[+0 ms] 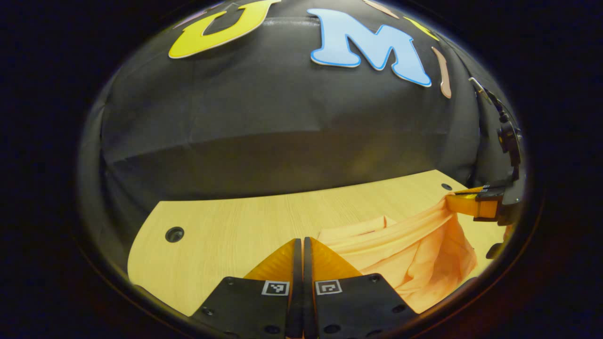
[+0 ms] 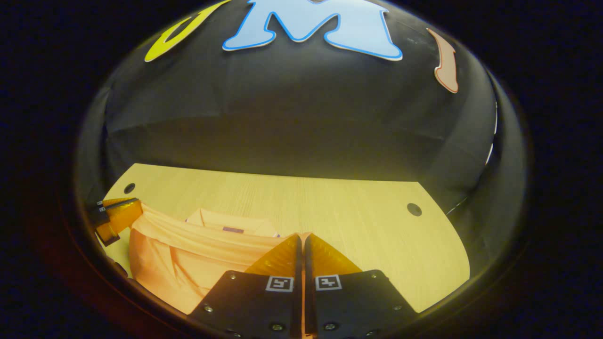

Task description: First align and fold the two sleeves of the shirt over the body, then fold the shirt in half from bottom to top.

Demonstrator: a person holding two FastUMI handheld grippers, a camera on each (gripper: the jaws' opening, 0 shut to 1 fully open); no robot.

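An orange shirt (image 1: 414, 254) lies bunched on the wooden table (image 1: 245, 221). One edge of it is lifted and stretched taut between the two grippers. My left gripper (image 1: 300, 241) is shut, and the cloth runs from its tips to the right. In the left gripper view the right gripper (image 1: 454, 203) pinches the raised edge at the far right. In the right gripper view my right gripper (image 2: 301, 236) is shut at the shirt's (image 2: 188, 263) edge, and the left gripper (image 2: 134, 212) grips the cloth at far left. The collar (image 2: 231, 223) with a small label lies flat behind the raised edge.
The table (image 2: 367, 235) has round holes near its corners (image 1: 174, 234) (image 2: 414, 209). The black booth wall stands just behind its far edge. Bare wood stretches left of the shirt in the left gripper view and right of it in the right gripper view.
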